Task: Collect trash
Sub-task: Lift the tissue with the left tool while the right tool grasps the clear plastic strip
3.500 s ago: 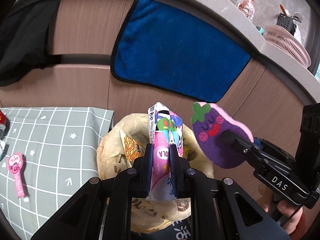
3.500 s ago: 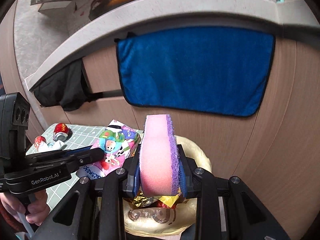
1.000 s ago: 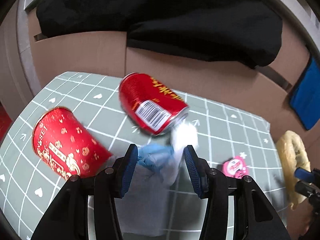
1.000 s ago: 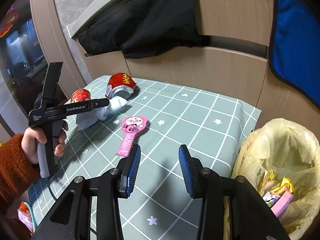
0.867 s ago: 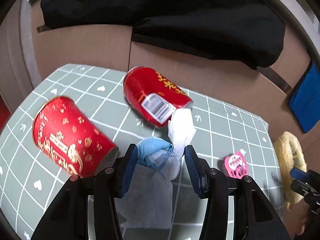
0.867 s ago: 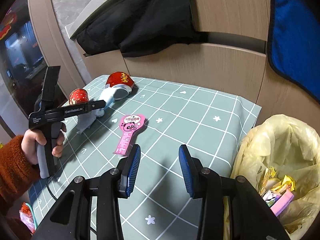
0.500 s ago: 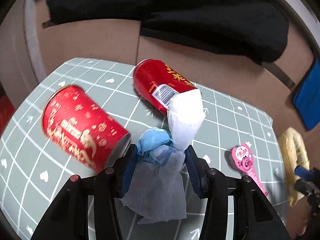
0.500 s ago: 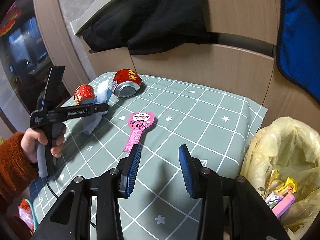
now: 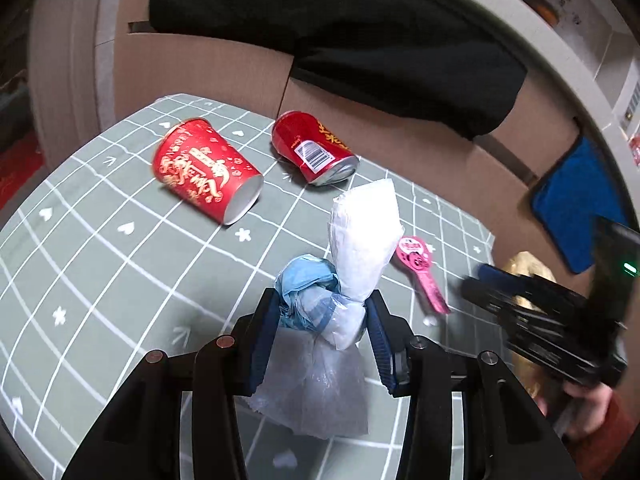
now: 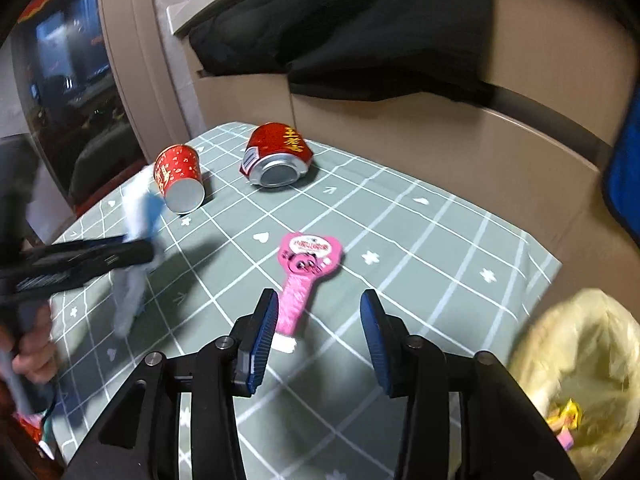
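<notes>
My left gripper (image 9: 322, 304) has its jaws closing on a crumpled white and blue tissue bundle (image 9: 360, 236), held above the green checked tablecloth (image 9: 100, 280). The right wrist view shows that gripper (image 10: 148, 252) at the left, blurred, with the bundle (image 10: 136, 216) hanging from it. My right gripper (image 10: 319, 304) has its jaws opening with nothing between them. A pink wrapper (image 10: 306, 268) lies flat just ahead of its left finger (image 10: 264, 320). A red paper cup (image 9: 204, 170) and a red can (image 9: 312, 152) lie on their sides at the far end.
A yellow trash bag (image 10: 576, 360) with wrappers inside hangs off the table's right edge. Wooden cabinet fronts close the back, with a black cloth (image 10: 360, 32) and a blue towel (image 10: 628, 184) draped over them. A small white scrap (image 9: 284, 460) lies near my left gripper.
My left gripper has lifted the tissue bundle off the table and drawn back from the can and cup. My right gripper has moved closer to the pink wrapper, and its jaws stand slightly wider.
</notes>
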Demonstrator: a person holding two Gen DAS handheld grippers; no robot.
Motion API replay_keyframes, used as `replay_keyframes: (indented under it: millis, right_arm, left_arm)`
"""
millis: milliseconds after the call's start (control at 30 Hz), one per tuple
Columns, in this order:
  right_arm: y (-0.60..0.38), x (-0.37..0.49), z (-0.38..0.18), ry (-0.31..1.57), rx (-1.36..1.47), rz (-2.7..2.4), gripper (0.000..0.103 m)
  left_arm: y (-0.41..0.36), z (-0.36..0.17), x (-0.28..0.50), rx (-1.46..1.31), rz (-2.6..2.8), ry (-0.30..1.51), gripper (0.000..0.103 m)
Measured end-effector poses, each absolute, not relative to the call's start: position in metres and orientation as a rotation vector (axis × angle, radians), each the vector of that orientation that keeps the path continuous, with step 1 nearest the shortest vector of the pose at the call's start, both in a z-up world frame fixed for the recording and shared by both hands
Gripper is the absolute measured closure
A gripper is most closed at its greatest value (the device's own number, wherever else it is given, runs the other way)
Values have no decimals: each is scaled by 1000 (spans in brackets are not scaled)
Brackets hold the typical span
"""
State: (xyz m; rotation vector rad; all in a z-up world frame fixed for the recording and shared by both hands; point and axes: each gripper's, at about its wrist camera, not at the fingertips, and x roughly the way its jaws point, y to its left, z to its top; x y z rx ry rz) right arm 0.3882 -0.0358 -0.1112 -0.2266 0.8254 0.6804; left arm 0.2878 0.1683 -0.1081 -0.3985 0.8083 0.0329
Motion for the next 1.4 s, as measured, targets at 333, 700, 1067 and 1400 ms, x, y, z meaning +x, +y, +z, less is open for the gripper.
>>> replay_keyframes:
  millis: [333, 700, 1067, 1400]
  right_arm:
    - [-2, 423, -139, 886, -268, 645, 59]
    - [19, 443, -153, 893, -318, 643, 55]
    - [-2, 421, -126, 846, -262, 702, 89]
    - [-36, 384, -103, 808, -220, 712, 89]
  left_arm:
    - [179, -110, 277, -392, 49, 809, 58]
    - [177, -133, 290, -409, 22, 921, 58]
    - [178, -135, 287, -428, 8, 901, 55]
    - [161, -113, 285, -404, 29, 868, 58]
